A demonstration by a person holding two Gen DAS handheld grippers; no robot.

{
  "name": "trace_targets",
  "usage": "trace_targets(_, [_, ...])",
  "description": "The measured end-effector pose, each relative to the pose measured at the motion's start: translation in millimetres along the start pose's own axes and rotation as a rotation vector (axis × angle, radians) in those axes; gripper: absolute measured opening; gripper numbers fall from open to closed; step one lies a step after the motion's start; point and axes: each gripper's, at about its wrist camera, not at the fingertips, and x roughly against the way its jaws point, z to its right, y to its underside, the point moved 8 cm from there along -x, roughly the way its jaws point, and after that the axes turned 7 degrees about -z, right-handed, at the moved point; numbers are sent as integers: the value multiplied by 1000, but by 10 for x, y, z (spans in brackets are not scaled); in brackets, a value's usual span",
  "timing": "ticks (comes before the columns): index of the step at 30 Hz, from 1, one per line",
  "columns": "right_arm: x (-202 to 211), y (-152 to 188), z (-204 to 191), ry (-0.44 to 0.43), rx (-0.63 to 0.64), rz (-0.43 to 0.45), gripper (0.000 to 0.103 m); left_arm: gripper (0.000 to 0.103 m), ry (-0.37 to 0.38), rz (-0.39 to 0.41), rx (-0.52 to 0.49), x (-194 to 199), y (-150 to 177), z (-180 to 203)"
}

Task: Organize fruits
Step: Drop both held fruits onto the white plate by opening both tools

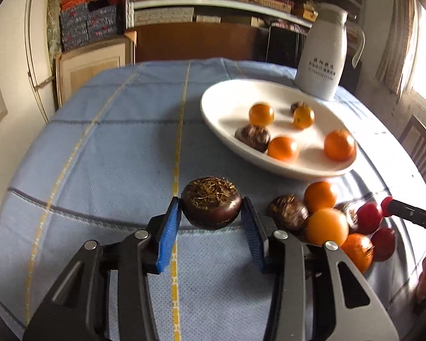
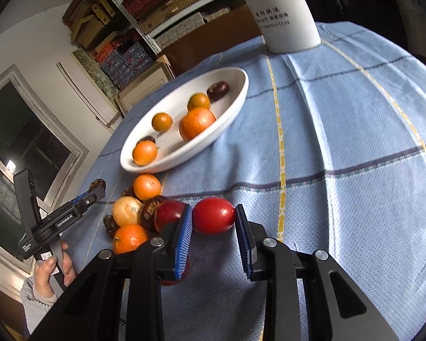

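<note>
- In the left wrist view, we saw the left gripper [image 1: 211, 209] closed on a dark brown water chestnut [image 1: 211, 202], its blue pads pressed against both sides, the fruit held just above the blue checked cloth of the bench [image 1: 105, 130].
- To the right and farther back lay a white oval dish [image 1: 272, 164] holding four small oranges and two more dark chestnuts, all apart from one another except one chestnut touching an orange.
- Between the dish and the view's right edge, a loose heap of fruit [image 1: 326, 221] sat on the cloth: oranges, chestnuts and dark red fruits, touching each other.
- A white jug [image 1: 322, 54] stood upright behind the dish.
- In the right wrist view, we saw the right gripper [image 2: 214, 218] clamped on a red cherry tomato [image 2: 213, 215], both pads against it, beside the same heap.
- The dish [image 2: 230, 119] lay beyond the heap, with the jug [image 2: 284, 14] behind it at the cloth's far edge.
- At the left, a person's hand [image 2: 52, 267] in a grey sleeve gripped the handle of the other tool, whose tip carried the chestnut [image 2: 98, 183].
</note>
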Motion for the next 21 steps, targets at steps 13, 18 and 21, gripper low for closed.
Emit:
trace_targets(13, [-297,-1085,-568,-44,103,27,31,43,22,21,-73,-352,-919,537])
trace_targets(18, [-606,-1201,-514,-59,66,24,53,57,32,2,-88,-581,-967,542])
trace_targets(21, [-567,-1205,-395,-66,15,49,54,70,52,-8,-73,-594,-952,512])
